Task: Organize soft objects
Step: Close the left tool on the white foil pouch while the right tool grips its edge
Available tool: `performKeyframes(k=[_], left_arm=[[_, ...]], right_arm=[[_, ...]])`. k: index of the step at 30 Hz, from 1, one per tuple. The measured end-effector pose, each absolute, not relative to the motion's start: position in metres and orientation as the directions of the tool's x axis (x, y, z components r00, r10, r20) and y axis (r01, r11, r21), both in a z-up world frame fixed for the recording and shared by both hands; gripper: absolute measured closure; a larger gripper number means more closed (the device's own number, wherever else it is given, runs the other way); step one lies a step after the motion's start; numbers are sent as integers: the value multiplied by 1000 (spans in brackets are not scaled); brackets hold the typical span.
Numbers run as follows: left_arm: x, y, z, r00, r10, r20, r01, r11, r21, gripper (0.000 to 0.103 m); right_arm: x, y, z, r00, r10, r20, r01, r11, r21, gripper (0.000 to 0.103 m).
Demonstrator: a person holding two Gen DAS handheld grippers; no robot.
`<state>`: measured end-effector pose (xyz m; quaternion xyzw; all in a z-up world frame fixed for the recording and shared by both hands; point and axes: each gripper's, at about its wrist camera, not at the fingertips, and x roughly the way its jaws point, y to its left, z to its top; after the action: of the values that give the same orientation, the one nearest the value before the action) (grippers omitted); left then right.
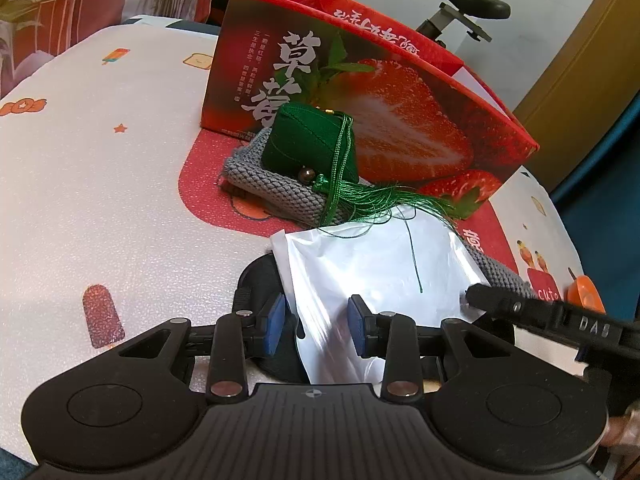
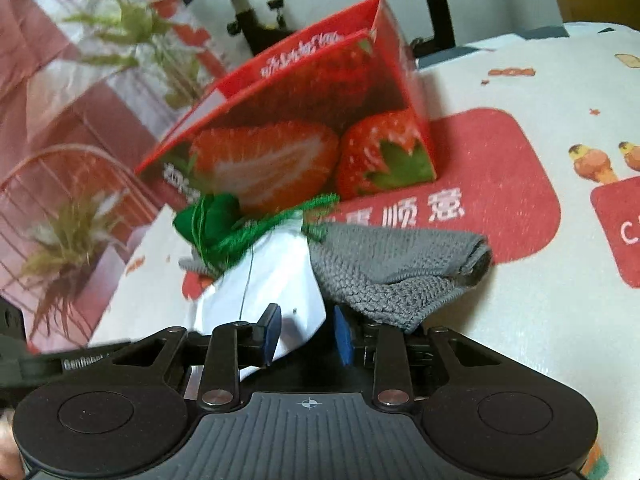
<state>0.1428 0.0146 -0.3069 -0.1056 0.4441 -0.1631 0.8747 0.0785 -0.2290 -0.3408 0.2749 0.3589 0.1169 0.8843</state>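
Observation:
A white plastic packet [image 1: 372, 272] lies on the table in front of a red strawberry box [image 1: 360, 92]. My left gripper [image 1: 316, 322] is open, its blue pads either side of the packet's near edge. A green pouch [image 1: 312, 140] with a tassel rests on a grey knitted cloth [image 1: 276, 190] by the box. In the right wrist view my right gripper [image 2: 306, 334] is open around the packet's [image 2: 276, 276] near corner, with the grey cloth [image 2: 392, 268] just right of it and the green pouch [image 2: 212, 216] behind. The right gripper's finger shows in the left view [image 1: 520, 306] touching the packet.
The table has a white printed foam cover [image 1: 100, 184] with red patches. A black flat object [image 1: 260, 280] lies under the packet. An exercise bike seat [image 1: 472, 0] stands behind the box. A floral curtain [image 2: 72, 120] hangs at left in the right view.

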Motion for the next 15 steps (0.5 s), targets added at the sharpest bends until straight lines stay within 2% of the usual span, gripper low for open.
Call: performKeyframes(k=[1,2,3,9,15], left_arm=[[143,15,-307,553,-379,-742,192,925,-329,66],[142,15,-307,554,-378,-742,193,925,-327,66],[142,15,-307,555,-377,-741,195,925,-325,66],[142,16,-307,554,-380,-741,190,924,-332,67],[142,16,-306,553,-382,-740,186,923,-337,67]], right_arm=[[80,-230,-341,720,405,-563,-6,816,578,79],[80,-231,-341,723,411,-556,-5,808,589,91],[79,-231,-341,720,417,-554,-7,804,595,99],[72,-225,-327,709,465,-530,-91,806,585,102],[66,-221,-330,656,489,-575,-78,802,592,102]])
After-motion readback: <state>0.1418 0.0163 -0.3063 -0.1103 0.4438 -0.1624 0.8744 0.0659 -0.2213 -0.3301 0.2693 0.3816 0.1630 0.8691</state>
